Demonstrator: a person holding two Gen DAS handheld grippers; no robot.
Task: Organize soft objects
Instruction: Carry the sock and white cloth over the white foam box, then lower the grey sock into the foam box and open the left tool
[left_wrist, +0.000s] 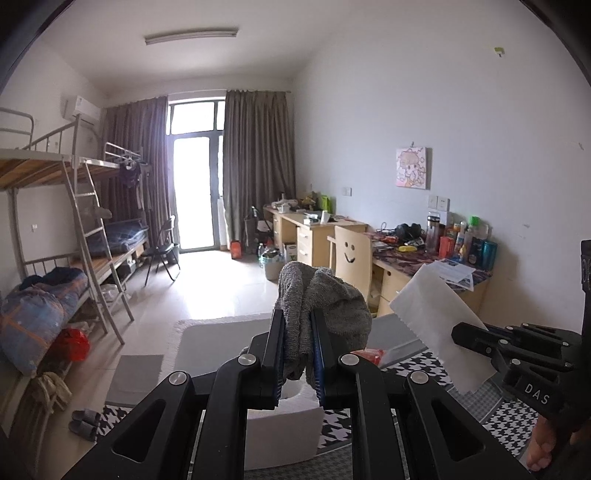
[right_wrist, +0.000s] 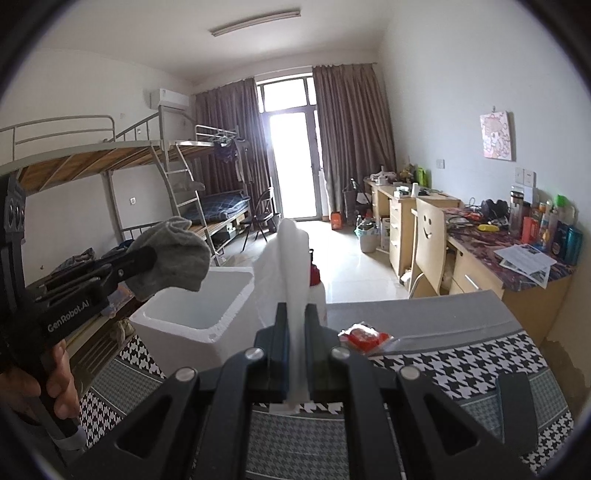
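My left gripper (left_wrist: 298, 328) is shut on a grey sock (left_wrist: 325, 306), held up in the air above a white foam box (left_wrist: 282, 432). In the right wrist view the same sock (right_wrist: 173, 254) hangs over the open box (right_wrist: 195, 306). My right gripper (right_wrist: 295, 321) is shut on a white paper towel sheet (right_wrist: 293, 266), which stands up between the fingers. The sheet (left_wrist: 439, 325) also shows at the right of the left wrist view, held by the right gripper (left_wrist: 469, 334).
A red-and-clear packet (right_wrist: 364, 338) lies on the grey and houndstooth cloth-covered table (right_wrist: 461, 365). A red-capped bottle (right_wrist: 314, 271) stands behind the paper towel. Bunk beds (right_wrist: 110, 177) stand to the left, and desks (right_wrist: 498, 258) and a chair (right_wrist: 430, 236) to the right.
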